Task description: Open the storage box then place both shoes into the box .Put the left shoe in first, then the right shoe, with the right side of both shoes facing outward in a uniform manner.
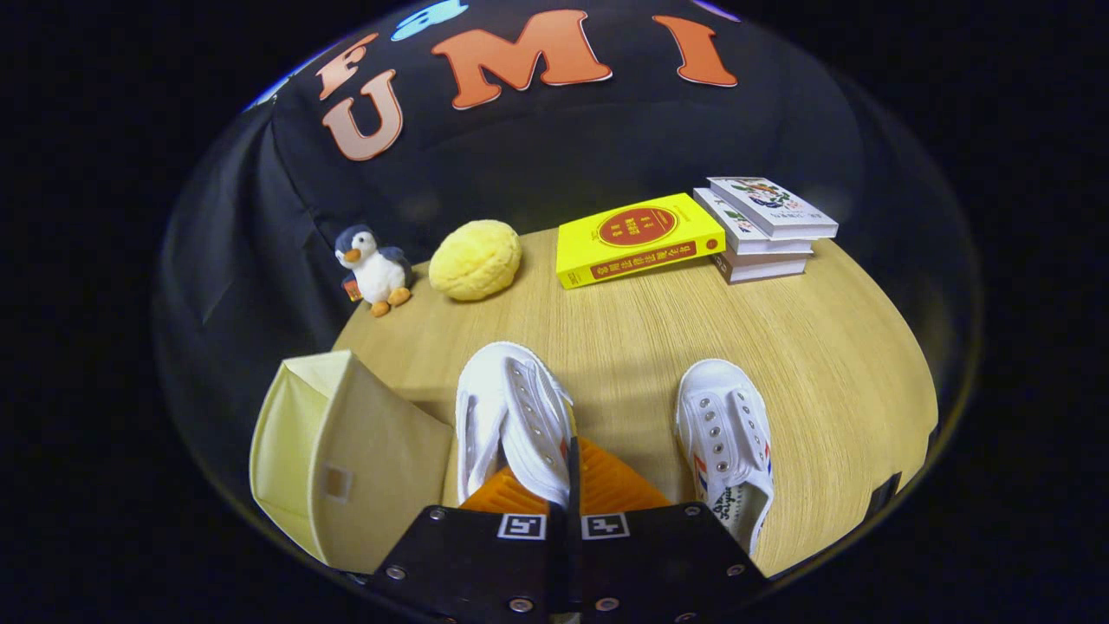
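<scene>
Gripping a white shoe (511,416), hand-held gripper (567,485) fingers clamped, beside storage box (346,451)

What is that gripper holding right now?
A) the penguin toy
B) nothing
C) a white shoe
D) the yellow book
C: the gripper is shut on a white shoe, lifted beside the storage box, while the other shoe lies on the table.

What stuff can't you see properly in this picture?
- Gripper: its fingers meet on the held shoe; the shoe's heel is hidden behind them.
- Other shoe: its heel is cut off by the gripper body.
- Storage box: its inside is hidden by its own walls, the near corner by the gripper.
- Stacked books: cover text too small.
</scene>
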### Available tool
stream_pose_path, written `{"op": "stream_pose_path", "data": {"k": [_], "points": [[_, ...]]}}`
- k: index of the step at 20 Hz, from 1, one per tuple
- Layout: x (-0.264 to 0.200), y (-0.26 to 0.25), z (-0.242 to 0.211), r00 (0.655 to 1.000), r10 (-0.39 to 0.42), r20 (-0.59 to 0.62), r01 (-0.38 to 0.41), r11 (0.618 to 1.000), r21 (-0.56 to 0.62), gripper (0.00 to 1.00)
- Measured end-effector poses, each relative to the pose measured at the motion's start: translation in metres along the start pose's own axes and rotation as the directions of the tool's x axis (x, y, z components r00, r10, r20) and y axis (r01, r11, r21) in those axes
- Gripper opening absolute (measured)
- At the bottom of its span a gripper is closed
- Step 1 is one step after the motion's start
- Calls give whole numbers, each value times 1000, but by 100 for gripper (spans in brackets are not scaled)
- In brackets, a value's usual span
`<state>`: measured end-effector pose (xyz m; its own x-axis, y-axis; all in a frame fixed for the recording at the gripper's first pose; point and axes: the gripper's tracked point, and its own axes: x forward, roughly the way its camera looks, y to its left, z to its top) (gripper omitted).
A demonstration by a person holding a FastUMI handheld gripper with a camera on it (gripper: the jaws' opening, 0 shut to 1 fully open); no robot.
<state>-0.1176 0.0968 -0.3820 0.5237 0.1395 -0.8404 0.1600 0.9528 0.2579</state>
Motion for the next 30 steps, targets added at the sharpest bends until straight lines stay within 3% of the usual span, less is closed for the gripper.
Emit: {"op": "stream_pose_path", "data": {"k": [7,14,22,30], "points": [[-32,81,43,996,81,39,-83,995,51,1],[-38,169,26,990,140,-14,-138,987,87,1],[-23,224,-23,987,100,-126,-92,993,72,1],[19,239,-76,966,11,-258,6,998,67,2]]}}
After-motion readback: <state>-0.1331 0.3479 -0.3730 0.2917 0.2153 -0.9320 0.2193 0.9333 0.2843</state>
